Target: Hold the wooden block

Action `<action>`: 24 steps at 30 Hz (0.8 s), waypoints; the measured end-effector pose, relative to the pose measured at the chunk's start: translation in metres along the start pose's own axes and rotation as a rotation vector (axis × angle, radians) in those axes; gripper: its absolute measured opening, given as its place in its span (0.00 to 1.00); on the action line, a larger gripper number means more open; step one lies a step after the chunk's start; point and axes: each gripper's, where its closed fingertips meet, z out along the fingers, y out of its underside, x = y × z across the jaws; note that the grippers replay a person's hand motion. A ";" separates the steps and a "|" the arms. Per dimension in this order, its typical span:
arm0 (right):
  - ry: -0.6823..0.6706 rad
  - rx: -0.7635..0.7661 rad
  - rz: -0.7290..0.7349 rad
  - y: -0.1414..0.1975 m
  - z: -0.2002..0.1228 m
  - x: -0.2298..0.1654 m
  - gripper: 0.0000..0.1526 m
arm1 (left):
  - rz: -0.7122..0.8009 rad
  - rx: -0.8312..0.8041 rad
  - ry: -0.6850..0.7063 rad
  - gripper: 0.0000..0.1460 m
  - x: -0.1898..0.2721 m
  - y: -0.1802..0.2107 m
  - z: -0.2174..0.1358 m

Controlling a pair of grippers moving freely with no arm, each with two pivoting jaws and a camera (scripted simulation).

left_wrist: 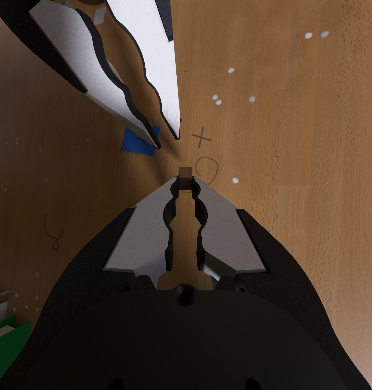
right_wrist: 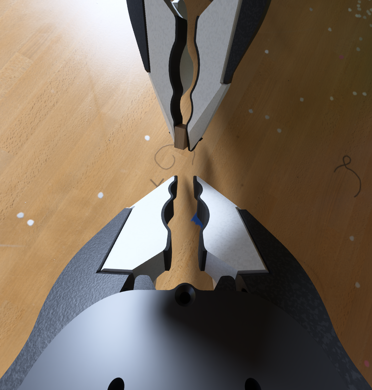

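Wooden block (left_wrist: 185, 178), small and brown, sits pinched between the very tips of the left claw (left_wrist: 185, 183). It is over the middle of the table (left_wrist: 286, 190), well away from any edge or corner that shows, just above a pencil loop (left_wrist: 206, 168) drawn on the wood. Whether it touches the table, I cannot tell.

The right claw (right_wrist: 185, 183) hangs near, facing the block, with a small gap between its tips and nothing in it.

Only the tip ends grip the block, so the hold looks thin. A quick jerk or a softer squeeze could let it slip out and drop. If the right claw comes closer, it could bump the block and knock it loose. A blue scrap (left_wrist: 138, 143) lies nearby.
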 end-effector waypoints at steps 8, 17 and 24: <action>0.000 0.018 -0.037 0.001 0.005 0.000 0.07 | 0.021 -0.011 0.024 0.07 -0.002 0.000 0.001; 0.012 0.046 -0.077 -0.001 0.000 0.001 0.01 | 0.044 -0.025 0.044 0.07 -0.004 -0.001 0.000; -0.003 0.056 -0.074 0.002 0.001 0.000 0.06 | 0.045 -0.013 0.063 0.07 -0.002 -0.001 0.001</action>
